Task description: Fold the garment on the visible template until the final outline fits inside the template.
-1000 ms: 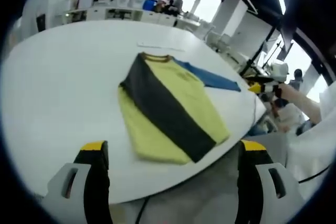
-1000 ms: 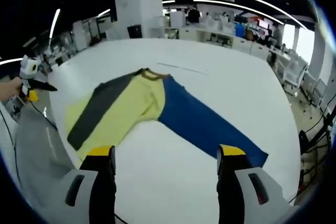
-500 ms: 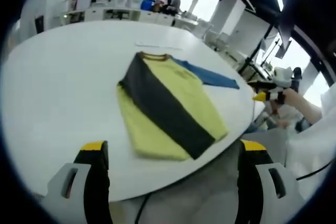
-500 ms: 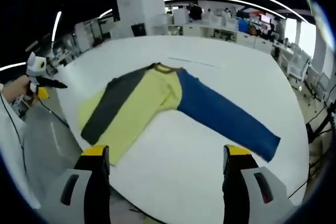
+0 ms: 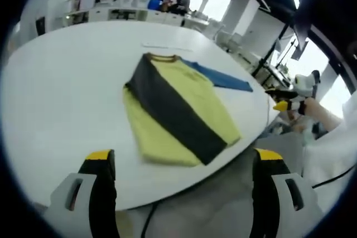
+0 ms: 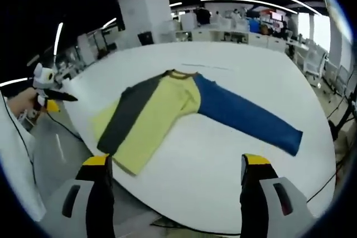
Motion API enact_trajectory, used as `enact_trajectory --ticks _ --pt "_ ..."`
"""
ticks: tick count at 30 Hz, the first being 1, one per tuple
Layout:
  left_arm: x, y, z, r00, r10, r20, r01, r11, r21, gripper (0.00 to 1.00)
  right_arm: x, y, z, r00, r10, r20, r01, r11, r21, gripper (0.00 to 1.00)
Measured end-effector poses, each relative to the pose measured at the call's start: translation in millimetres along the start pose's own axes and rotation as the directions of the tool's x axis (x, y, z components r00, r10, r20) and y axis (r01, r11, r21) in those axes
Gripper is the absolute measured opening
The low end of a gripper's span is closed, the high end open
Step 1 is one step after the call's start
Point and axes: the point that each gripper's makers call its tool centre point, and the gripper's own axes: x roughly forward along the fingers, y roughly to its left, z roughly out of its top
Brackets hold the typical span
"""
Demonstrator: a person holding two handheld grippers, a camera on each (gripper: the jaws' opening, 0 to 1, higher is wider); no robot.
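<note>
Half-folded garment [image 6: 162, 110] on white table [image 6: 234, 154], template indiscernible, left gripper [image 5: 181, 193] and right gripper [image 6: 175, 193] agape, empty

Left gripper [image 5: 181, 163] and right gripper [image 6: 175, 165]: grey plastic bodies, black jaws with yellow tips. White sleeve [image 6: 14, 165] at far left.

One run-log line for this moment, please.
yellow long-sleeved shirt: grey sleeve folded across | blue sleeve spread flat | white round table | left gripper, right gripper: open, empty
</note>
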Motion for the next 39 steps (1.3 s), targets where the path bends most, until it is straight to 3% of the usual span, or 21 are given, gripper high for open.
enact_trajectory --ticks 7,10,27,39 --pt "-3 1.6 -5.5 1.000 0.002 -0.004 -0.002 1.000 -0.004 0.99 -6 10 -6.6 1.000 0.004 -0.013 -0.004 1.000 0.005 1.00" --pt "-3 1.1 -7.2 1.000 0.000 -0.006 0.000 1.000 -0.005 0.99 -9 15 -3.0 1.000 0.010 0.021 -0.010 1.000 0.002 1.00" --pt "-1 -1.3 -9.0 1.000 -0.016 -0.019 0.016 1.000 0.007 0.99 -12 15 -7.4 1.000 -0.002 0.015 0.002 1.000 0.004 1.00" --pt "17 -13.3 -6.7 0.997 -0.053 -0.061 0.056 0.997 0.049 0.99 -15 13 -8.6 1.000 -0.014 0.025 0.014 1.000 0.012 1.00"
